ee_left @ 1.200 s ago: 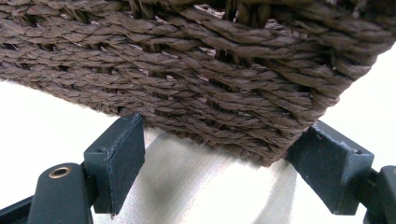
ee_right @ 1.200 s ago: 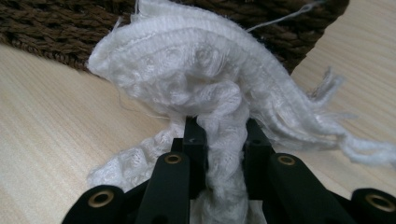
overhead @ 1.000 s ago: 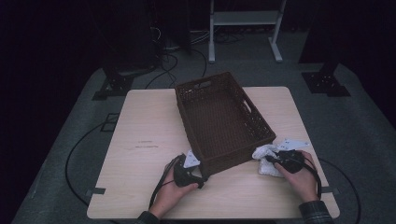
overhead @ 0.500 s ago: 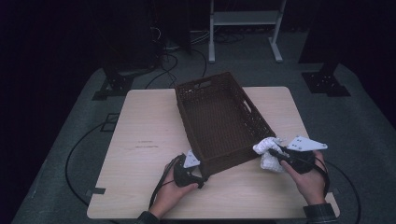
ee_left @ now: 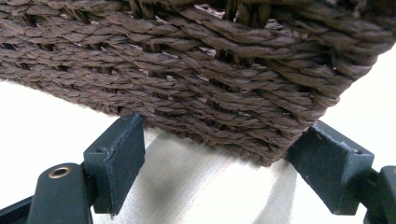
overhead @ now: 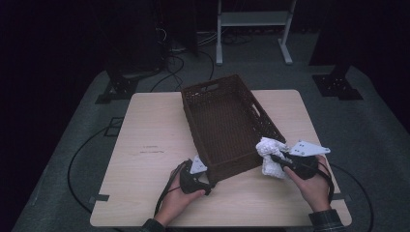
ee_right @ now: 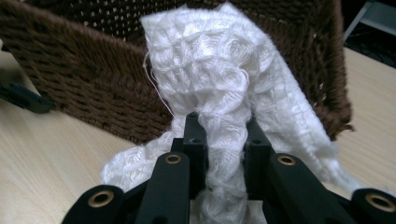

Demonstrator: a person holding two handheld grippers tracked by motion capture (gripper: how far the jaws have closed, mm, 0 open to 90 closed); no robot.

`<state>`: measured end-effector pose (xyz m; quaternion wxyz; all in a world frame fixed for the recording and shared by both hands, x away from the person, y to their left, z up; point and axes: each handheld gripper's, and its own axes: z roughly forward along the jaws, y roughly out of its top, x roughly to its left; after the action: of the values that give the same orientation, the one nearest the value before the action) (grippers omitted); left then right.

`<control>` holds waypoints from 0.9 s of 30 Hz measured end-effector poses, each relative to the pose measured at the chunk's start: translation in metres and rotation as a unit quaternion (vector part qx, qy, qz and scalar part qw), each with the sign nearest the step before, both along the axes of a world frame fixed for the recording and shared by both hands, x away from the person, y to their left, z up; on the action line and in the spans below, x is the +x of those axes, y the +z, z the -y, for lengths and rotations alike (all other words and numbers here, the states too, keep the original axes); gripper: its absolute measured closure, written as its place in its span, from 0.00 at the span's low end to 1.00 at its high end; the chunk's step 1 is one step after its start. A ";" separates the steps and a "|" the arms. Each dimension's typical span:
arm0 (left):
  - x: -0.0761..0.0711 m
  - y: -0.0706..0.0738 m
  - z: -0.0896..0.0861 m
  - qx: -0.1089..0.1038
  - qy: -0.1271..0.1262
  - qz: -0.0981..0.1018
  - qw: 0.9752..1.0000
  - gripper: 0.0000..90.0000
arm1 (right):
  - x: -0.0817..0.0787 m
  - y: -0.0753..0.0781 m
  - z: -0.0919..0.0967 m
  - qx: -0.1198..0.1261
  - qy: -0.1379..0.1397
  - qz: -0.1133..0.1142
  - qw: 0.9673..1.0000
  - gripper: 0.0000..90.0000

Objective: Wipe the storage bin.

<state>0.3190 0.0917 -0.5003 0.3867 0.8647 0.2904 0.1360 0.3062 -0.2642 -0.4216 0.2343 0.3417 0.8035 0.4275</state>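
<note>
A brown woven basket [overhead: 217, 89] stands askew in the middle of the table. A crumpled white cloth [overhead: 268, 152] hangs against its near right wall, lifted off the wood. My right gripper [overhead: 276, 158] is shut on the cloth; in the right gripper view the cloth [ee_right: 219, 70] bunches up from between the jaws [ee_right: 224, 135], with the basket [ee_right: 70, 79] close behind it. My left gripper [overhead: 209, 187] rests at the basket's near left corner. Its jaws [ee_left: 224, 172] stand wide, tips against the foot of the basket wall [ee_left: 187, 60], which runs on past one jaw.
The light wooden table [overhead: 150, 125] has bare room left of the basket and along its front edge. Behind the table stand a white frame [overhead: 251, 19] and two black stand bases [overhead: 121, 89] [overhead: 336, 84]. Cables trail over the grey floor [overhead: 87, 145].
My right gripper has risen with the cloth and moved a little toward the basket, so the cloth now hangs against its wall. The left gripper and the basket have kept still.
</note>
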 end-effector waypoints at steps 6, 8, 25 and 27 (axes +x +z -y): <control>0.000 0.000 0.000 0.000 0.000 0.000 1.000 0.22 | 0.007 -0.012 -0.005 -0.011 0.003 -0.022 1.000 0.84; 0.000 0.000 0.000 0.000 0.000 0.000 1.000 0.22 | 0.009 -0.016 -0.006 -0.014 0.003 -0.029 0.999 0.84; 0.000 0.000 0.000 0.000 0.000 0.000 1.000 0.22 | 0.022 -0.048 -0.026 -0.063 0.020 -0.085 0.994 0.84; 0.000 0.000 0.000 0.000 0.000 0.000 1.000 0.22 | 0.022 -0.050 -0.028 -0.063 0.022 -0.091 0.994 0.84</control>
<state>0.3190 0.0917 -0.5003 0.3865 0.8647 0.2906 0.1359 0.3286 -0.2366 -0.4715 0.1723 0.3460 0.8541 0.3479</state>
